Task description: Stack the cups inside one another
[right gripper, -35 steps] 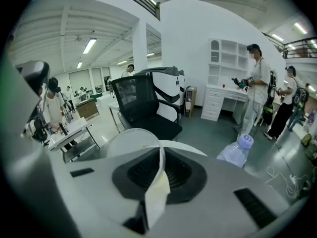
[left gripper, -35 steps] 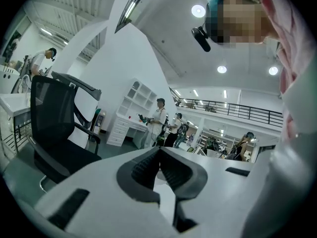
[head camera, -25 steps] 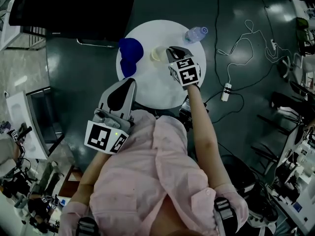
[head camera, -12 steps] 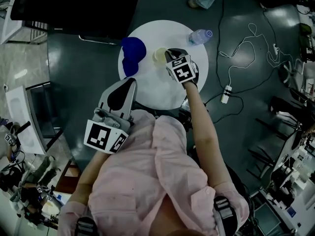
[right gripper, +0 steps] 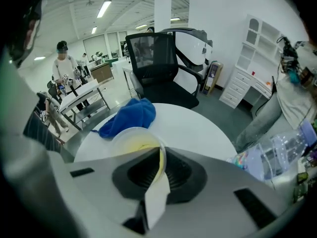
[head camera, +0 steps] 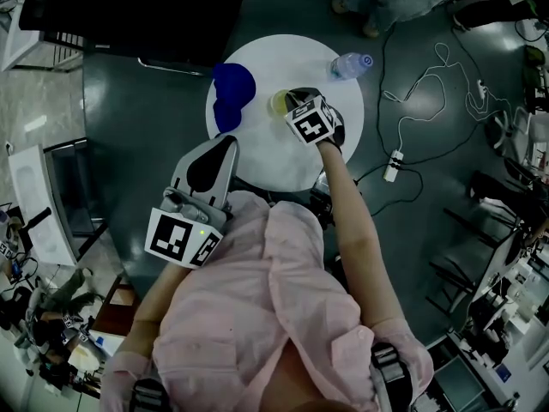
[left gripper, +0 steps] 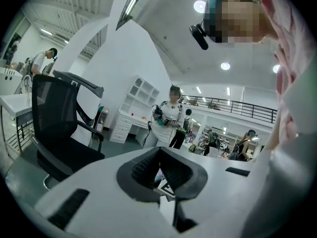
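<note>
Fingers [right gripper: 184, 175], right gripper [right gripper: 162, 156]: clenched on the near wall of the pale yellow cup [right gripper: 130, 142]. The wall runs down between the two dark pads, yellow on the inside and white on the outside. In the head view the right gripper [head camera: 293, 103] sits upper centre, angled steeply down over the table.

Fingers [left gripper: 141, 170], left gripper [left gripper: 159, 153]: closed tip to tip, with nothing between them. In the head view the left gripper [head camera: 223, 147] lies left of centre, at the table's lower-left edge and well apart from the cup.

Shirt [head camera: 257, 316]: pink, worn by the person; fills the lower middle of the head view.

Table [head camera: 274, 157]: round, white top; upper centre of the head view, on a dark floor.

Chair [right gripper: 158, 68]: black office chair with a mesh back; beyond the table's far edge, upper centre of the right gripper view.

Blue cloth [head camera: 230, 93]: crumpled; on the table's upper-left part, just left of the cup.

Water bottle [head camera: 347, 62]: clear; at the table's upper-right rim, apart from the cup.

Cup [head camera: 280, 103]: over the table's upper middle, between the blue cloth and the right gripper, mouth open. Whether its base rests on the table cannot be told.

Power strip [head camera: 393, 161]: white, with a cable attached; on the floor right of the table.
</note>
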`<action>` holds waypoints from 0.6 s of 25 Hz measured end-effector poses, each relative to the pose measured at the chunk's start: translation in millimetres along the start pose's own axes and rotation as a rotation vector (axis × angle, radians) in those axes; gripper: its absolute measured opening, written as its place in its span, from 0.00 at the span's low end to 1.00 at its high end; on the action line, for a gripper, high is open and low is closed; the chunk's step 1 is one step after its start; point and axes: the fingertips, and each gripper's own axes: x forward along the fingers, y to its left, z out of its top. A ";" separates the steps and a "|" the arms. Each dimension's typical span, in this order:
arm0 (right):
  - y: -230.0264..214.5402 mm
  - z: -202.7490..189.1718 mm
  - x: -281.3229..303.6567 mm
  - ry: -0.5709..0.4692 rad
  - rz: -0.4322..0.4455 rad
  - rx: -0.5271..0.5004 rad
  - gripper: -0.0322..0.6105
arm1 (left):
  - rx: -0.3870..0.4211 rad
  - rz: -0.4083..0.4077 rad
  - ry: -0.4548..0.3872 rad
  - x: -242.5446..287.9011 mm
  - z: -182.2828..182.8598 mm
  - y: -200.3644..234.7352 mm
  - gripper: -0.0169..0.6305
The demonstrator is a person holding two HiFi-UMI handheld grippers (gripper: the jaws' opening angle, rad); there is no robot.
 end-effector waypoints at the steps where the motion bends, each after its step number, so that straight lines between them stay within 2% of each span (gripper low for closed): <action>1: 0.4 0.1 0.2 0.001 0.001 -0.005 0.12 | 0.000 -0.001 0.001 0.5 -0.1 -0.5 0.05; 10: 1.9 2.1 -4.5 -0.021 -0.013 -0.104 0.12 | 0.001 0.004 0.004 1.6 0.2 -4.0 0.05; 12: 2.1 2.6 -5.4 -0.025 -0.007 -0.099 0.19 | 0.001 0.004 0.003 1.4 0.7 -4.4 0.05; 15: 2.1 4.1 -5.6 -0.035 -0.006 -0.099 0.24 | 0.003 0.002 0.005 1.4 -0.4 -4.2 0.05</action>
